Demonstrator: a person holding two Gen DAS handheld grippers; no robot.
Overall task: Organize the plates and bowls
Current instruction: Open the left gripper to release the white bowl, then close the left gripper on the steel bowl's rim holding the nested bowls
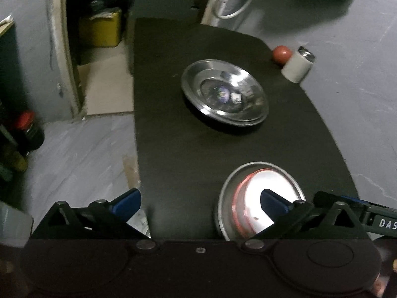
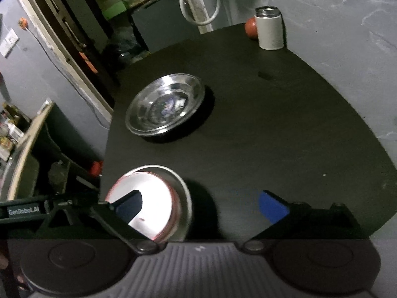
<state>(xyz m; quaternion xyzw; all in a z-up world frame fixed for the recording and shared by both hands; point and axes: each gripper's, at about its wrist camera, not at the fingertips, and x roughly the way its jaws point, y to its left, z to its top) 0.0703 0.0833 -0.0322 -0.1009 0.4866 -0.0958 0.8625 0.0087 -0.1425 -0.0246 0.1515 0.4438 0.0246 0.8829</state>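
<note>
Both grippers, left gripper point(image 1: 201, 202) and right gripper point(image 2: 213, 204), hung spread, holding nothing. Near bowl point(image 1: 250, 193), seemingly nested in a plate, lay under my inner fingers; I judged a rim pinch best.

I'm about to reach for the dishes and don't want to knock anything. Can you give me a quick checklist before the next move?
1. Left gripper open: ok, fingers wide apart.
2. Right gripper open: ok, nothing between the fingers.
3. Near steel plate with the red-rimmed dish sitting in it: ok, fully on the black table.
4. Far steel bowl upright and empty: ok.
5. White flask and red ball away from the dishes: ok, at the far corner.
6. Whether a finger touches the red-rimmed dish: cannot tell.
</note>
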